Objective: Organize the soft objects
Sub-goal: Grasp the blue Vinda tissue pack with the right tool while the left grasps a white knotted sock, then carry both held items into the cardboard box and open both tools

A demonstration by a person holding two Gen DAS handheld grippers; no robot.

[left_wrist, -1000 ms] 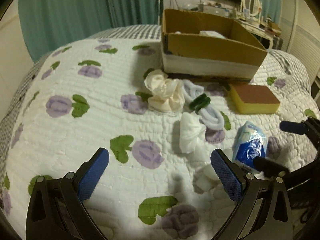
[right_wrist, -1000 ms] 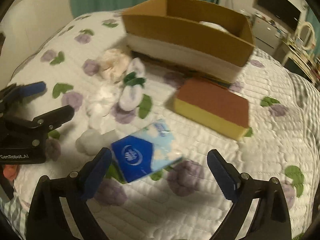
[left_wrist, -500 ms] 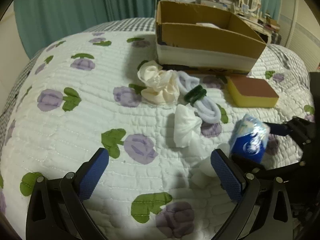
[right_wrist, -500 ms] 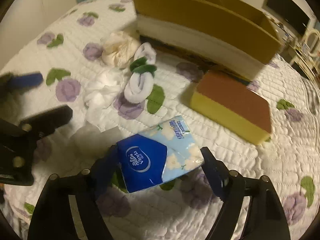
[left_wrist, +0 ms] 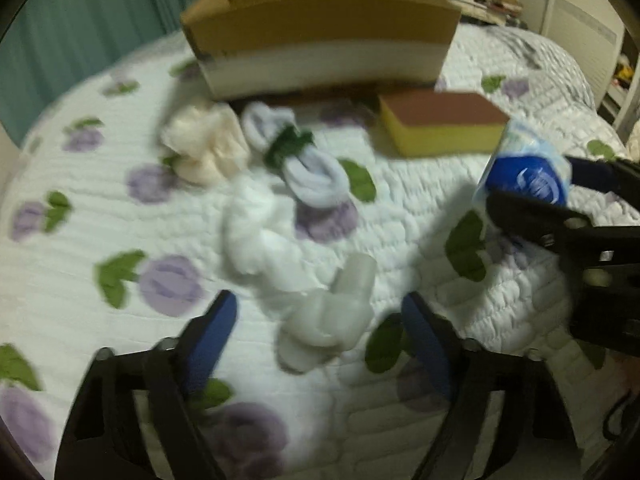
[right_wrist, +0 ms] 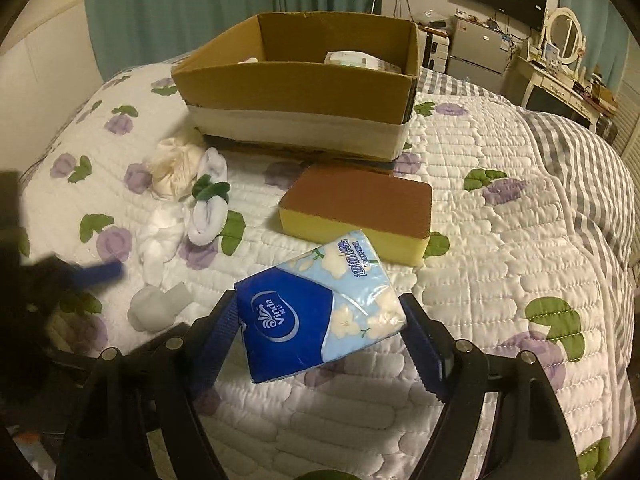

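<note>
The right hand-held gripper (right_wrist: 320, 334) clamps the blue tissue pack (right_wrist: 320, 312) between both pads, lifted above the bed (right_wrist: 500, 240). The left hand-held gripper (left_wrist: 320, 324) is closing around a white soft lump (left_wrist: 328, 320), pads not touching; the cardboard box (right_wrist: 296, 92) stands at twelve o'clock.

The right gripper (right_wrist: 320, 338) is clamping something between its pads; the left gripper (left_wrist: 320, 330) is closing, pads not yet touching anything.
</note>
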